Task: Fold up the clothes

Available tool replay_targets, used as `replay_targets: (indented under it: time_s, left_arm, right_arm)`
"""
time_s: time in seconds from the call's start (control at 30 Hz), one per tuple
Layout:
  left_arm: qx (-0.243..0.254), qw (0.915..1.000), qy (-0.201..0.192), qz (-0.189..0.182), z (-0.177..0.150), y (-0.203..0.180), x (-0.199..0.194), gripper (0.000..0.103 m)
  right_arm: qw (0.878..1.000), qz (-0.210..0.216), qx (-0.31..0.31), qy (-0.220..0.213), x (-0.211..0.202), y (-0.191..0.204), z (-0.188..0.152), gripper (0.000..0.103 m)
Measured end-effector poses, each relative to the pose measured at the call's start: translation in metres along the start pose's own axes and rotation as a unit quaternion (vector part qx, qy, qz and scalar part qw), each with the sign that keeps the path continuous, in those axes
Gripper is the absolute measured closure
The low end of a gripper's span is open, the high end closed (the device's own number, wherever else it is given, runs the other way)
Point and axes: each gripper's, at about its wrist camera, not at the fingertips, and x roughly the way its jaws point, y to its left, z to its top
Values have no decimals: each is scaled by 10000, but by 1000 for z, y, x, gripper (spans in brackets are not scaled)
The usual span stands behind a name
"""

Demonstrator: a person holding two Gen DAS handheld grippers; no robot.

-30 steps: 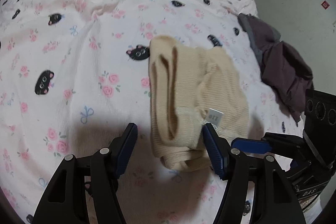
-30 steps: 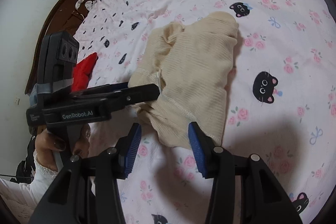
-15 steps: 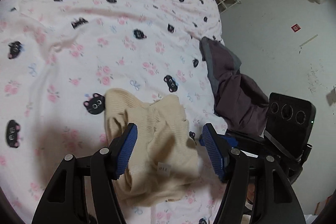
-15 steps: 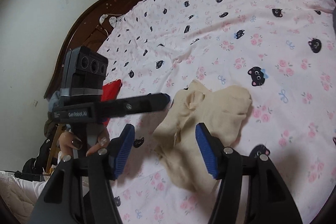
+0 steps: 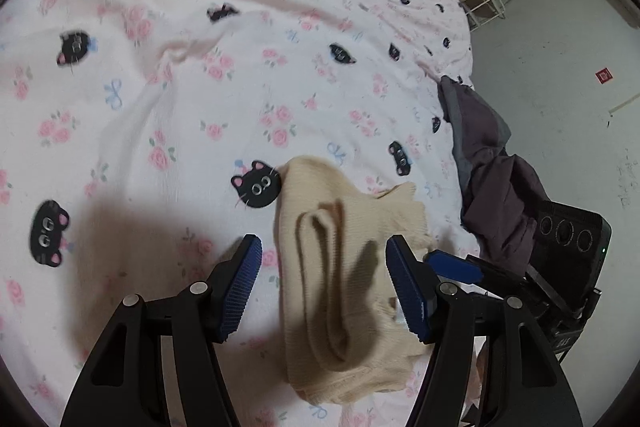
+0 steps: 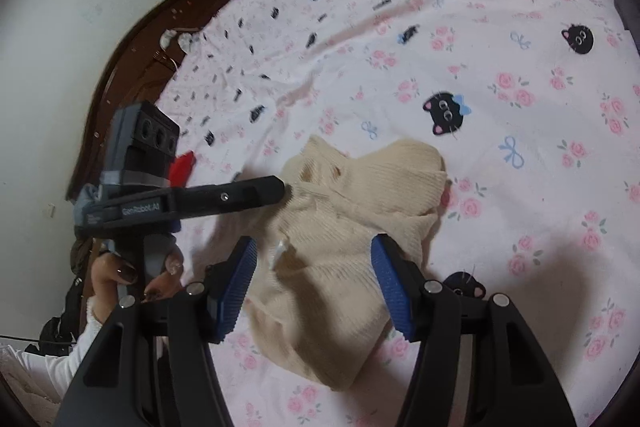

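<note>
A cream ribbed knit garment (image 5: 348,267) lies crumpled on the pink cat-print bedsheet (image 5: 200,87). My left gripper (image 5: 323,251) hovers over it, open, with the cloth showing between the blue pads but not pinched. From the right wrist view the same garment (image 6: 360,195) sits under my right gripper (image 6: 314,247), which is also open and holds nothing. The left gripper's black finger (image 6: 224,199) reaches the garment's left edge there, held by a hand (image 6: 120,275). The right gripper's blue pad (image 5: 452,265) shows beside the garment's right side.
A dark purple garment (image 5: 492,187) lies heaped at the bed's right edge. A small red item (image 6: 182,167) sits near the brown wooden headboard (image 6: 132,67). A white wire rack (image 5: 486,7) stands past the bed's far corner, by the wall.
The right jaws have widened since a second ago. Both grippers pulled back from the cream garment and then came in lower over it. The garment lies a little flatter on the sheet.
</note>
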Motion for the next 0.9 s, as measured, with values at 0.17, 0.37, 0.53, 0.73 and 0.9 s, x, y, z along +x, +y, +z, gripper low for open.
replay_targets:
  time_s: [0.17,0.37,0.53,0.73,0.9]
  left_arm:
    - [-80,9997,34,-213,-14,4,-13,43]
    - [-252,9978,407,-458,-33,11,-2,43]
    - [-140,9978,508,-408,-42,8,3,43]
    - [-456,9953,474,-714,-38,24,8,43]
    - [-643,9921,398,-1004,-31,32,12,43]
  right_arm:
    - [9973,451,423,-393,-27,-6,-4,39]
    - [9904,633,1147,-432,-28,-38,-24,38]
    - [9856,727,1477,-377,-14,-54,-39,38]
    - [9824,876,1590,-443,-6,-60,-43,37]
    - [9811,988,1596,-460,2,-59,-38,37]
